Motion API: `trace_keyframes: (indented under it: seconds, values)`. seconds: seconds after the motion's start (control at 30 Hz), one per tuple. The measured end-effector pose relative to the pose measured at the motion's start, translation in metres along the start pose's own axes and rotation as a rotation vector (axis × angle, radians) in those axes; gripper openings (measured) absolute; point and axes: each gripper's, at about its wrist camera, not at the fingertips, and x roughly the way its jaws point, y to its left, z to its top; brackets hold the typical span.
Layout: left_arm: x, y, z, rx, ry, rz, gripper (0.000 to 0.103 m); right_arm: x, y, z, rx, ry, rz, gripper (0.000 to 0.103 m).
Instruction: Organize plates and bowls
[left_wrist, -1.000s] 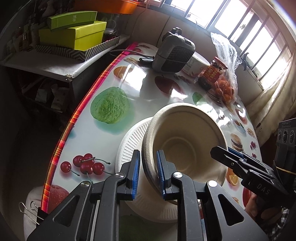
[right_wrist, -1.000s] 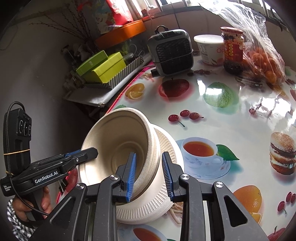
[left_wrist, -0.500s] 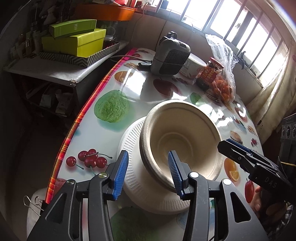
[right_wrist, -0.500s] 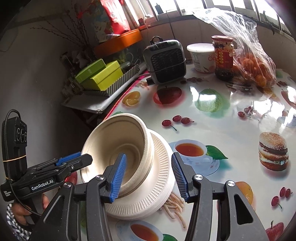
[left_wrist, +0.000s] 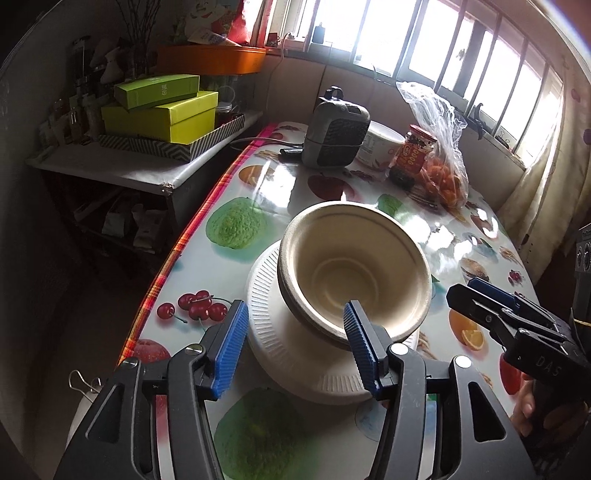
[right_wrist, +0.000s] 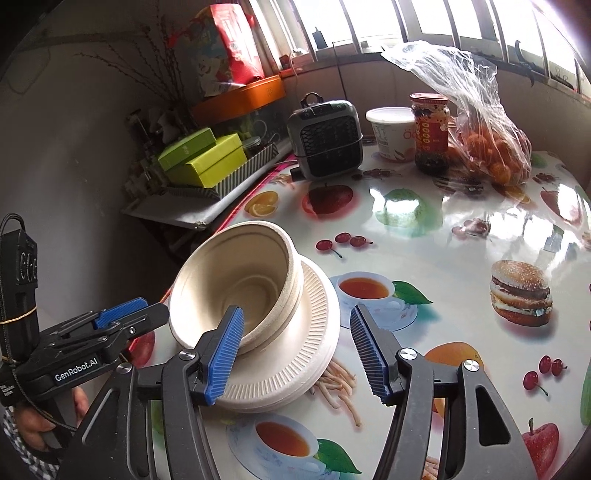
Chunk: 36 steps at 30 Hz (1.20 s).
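Near the counter's (right_wrist: 461, 236) left edge: stack of bowls (left_wrist: 354, 273) resting on stack of plates (left_wrist: 280, 343). Left hand-held gripper (left_wrist: 293, 345) released, jaws spread wide around the stack's near side, gripping nothing. Right hand-held gripper (right_wrist: 295, 349) likewise released, jaws apart beside the plates.

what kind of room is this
Probably a home dining corner: a glossy fruit-print tablecloth, a clear bag of oranges beside a red-labelled jar, and barred windows.
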Motion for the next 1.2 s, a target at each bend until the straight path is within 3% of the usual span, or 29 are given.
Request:
trace_keyframes:
  seconds: [0.27,0.47,1.2]
  values:
    - [-0.012,-0.005,-0.032,0.045,-0.032,0.056,0.056,-0.015,0.000,-0.028,-0.058,-0.024,-0.081,0.065]
    - [-0.015,-0.009,-0.055,0.075,-0.037,0.105,0.056,-0.016,-0.006,-0.051,-0.055,0.004,-0.088,0.067]
    - [0.008,-0.013,-0.107,0.090,0.056,0.096,0.056,-0.004,-0.004,-0.098,-0.133,0.074,-0.165,0.068]
